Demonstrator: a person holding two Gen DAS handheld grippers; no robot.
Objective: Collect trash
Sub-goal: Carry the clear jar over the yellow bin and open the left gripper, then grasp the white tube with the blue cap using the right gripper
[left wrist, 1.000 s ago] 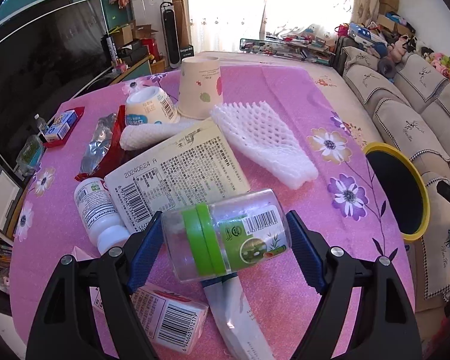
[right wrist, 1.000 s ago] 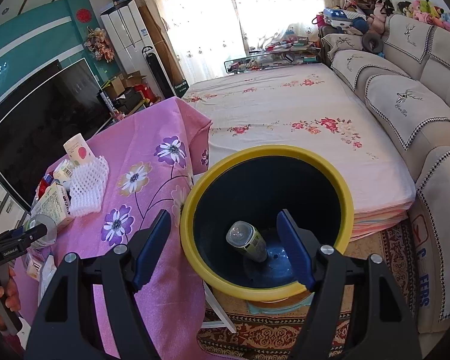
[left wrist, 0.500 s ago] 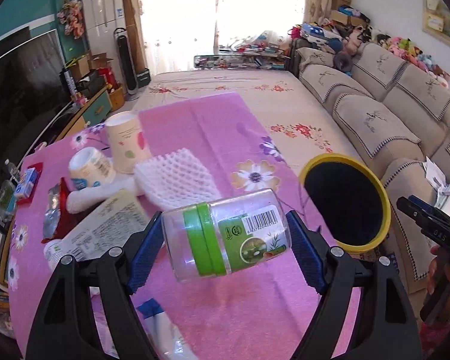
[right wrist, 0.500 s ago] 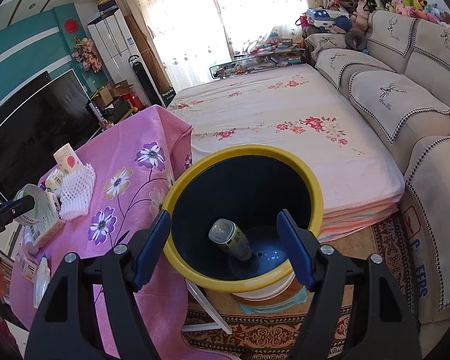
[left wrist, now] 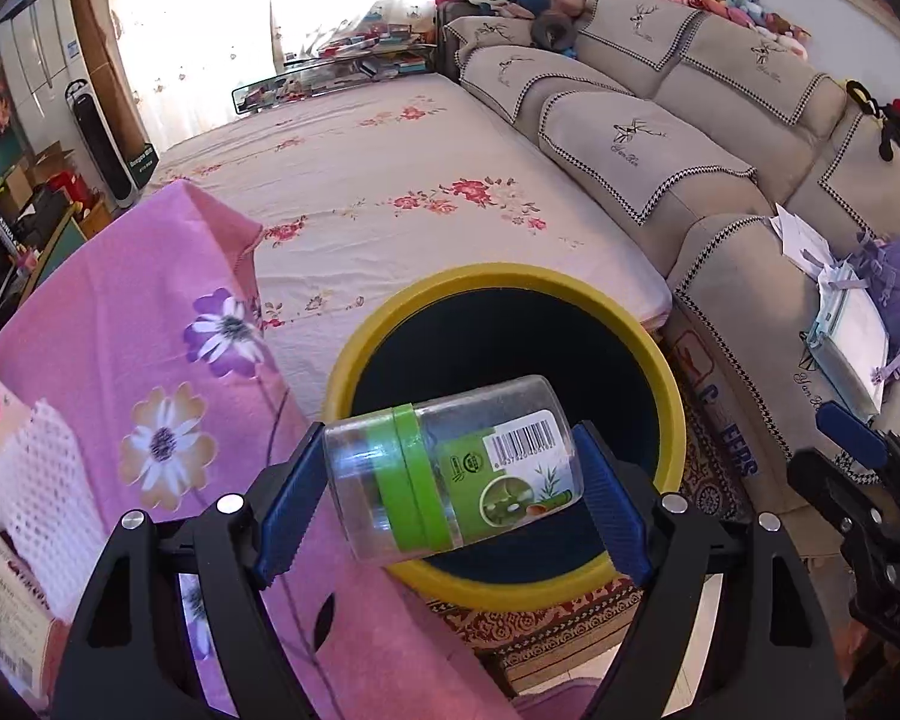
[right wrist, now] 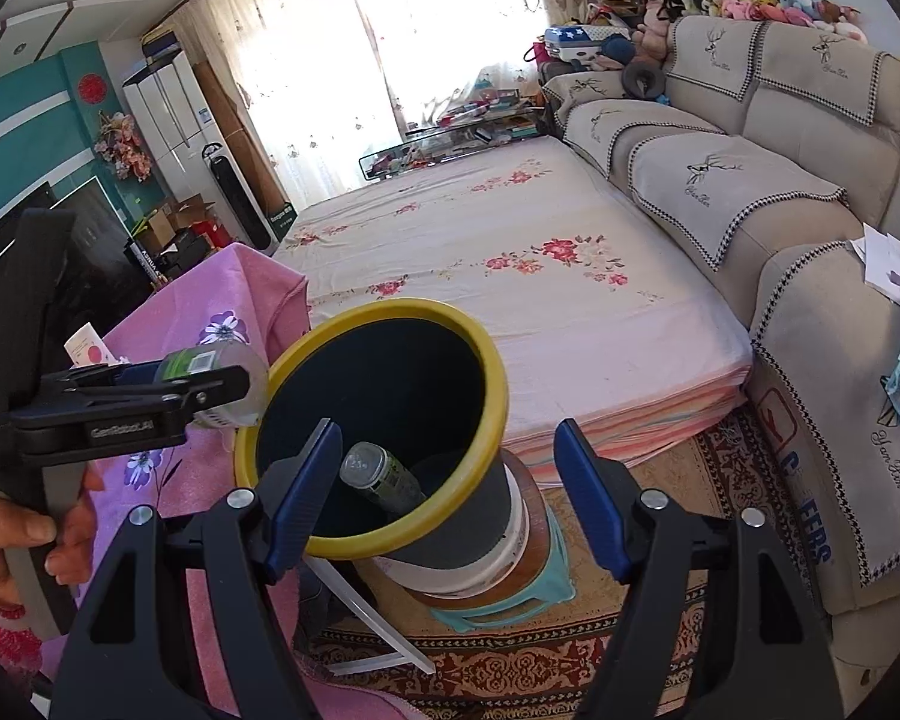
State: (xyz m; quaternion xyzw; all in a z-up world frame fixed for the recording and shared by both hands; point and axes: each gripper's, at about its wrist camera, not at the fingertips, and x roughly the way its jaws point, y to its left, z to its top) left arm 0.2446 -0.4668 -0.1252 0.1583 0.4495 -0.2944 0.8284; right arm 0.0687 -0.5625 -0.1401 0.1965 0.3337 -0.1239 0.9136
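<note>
The left hand-held gripper (left wrist: 450,498) is clamped on a clear plastic jar (left wrist: 450,468) with a green band, held on its side, one blue pad at each end. In the left wrist view the jar hangs in front of the yellow-rimmed bin (left wrist: 669,384), which stands beside the pink flowered desk (left wrist: 108,336). Only the right wrist view looks into the bin: a can (right wrist: 384,477) leans against its dark wall. There the right hand-held gripper (right wrist: 444,504) has its jaws apart and empty, and the jar sits just left of the bin's rim. A white foam net (left wrist: 42,480) lies on the desk.
</note>
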